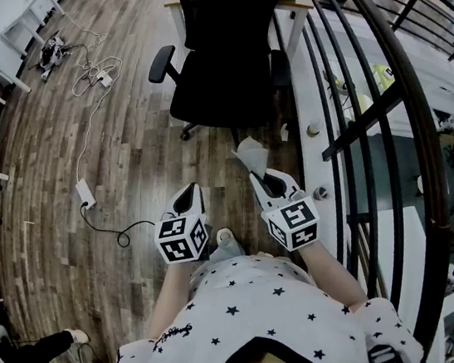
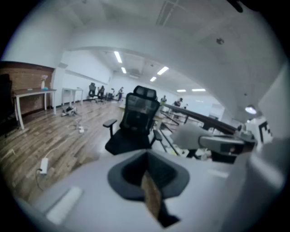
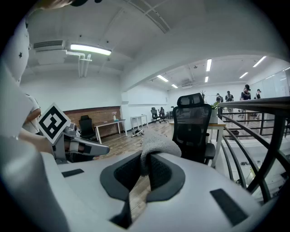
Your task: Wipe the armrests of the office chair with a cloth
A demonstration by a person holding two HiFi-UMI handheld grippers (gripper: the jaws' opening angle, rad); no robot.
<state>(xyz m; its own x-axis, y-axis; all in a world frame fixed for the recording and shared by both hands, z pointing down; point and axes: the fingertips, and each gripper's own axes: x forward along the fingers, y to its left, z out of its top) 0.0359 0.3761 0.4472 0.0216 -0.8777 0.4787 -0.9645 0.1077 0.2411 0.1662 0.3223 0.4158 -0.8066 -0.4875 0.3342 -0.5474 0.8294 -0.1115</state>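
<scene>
The crumpled grey cloth (image 3: 156, 143) is pinched between the jaws of the right gripper (image 3: 147, 159), its bunched end standing up above the jaw tips. In the head view the cloth (image 1: 251, 152) is held in the air in front of the right gripper (image 1: 262, 176), near the front edge of the black mesh office chair (image 1: 227, 59) but not touching it. The chair's two padded armrests (image 1: 161, 62) are bare. The chair stands on the wooden plank floor (image 1: 94, 116), its back towards a white surface (image 1: 177, 10). The left gripper (image 1: 187, 200) hangs lower and nearer the person, well short of the chair; its own view shows the jaws of the left gripper (image 2: 147, 156) together at the tips with nothing between them. A black metal railing (image 1: 389, 99) runs along the right side. A white power strip (image 1: 84, 192) with trailing cable lies on the floor at the left.
</scene>
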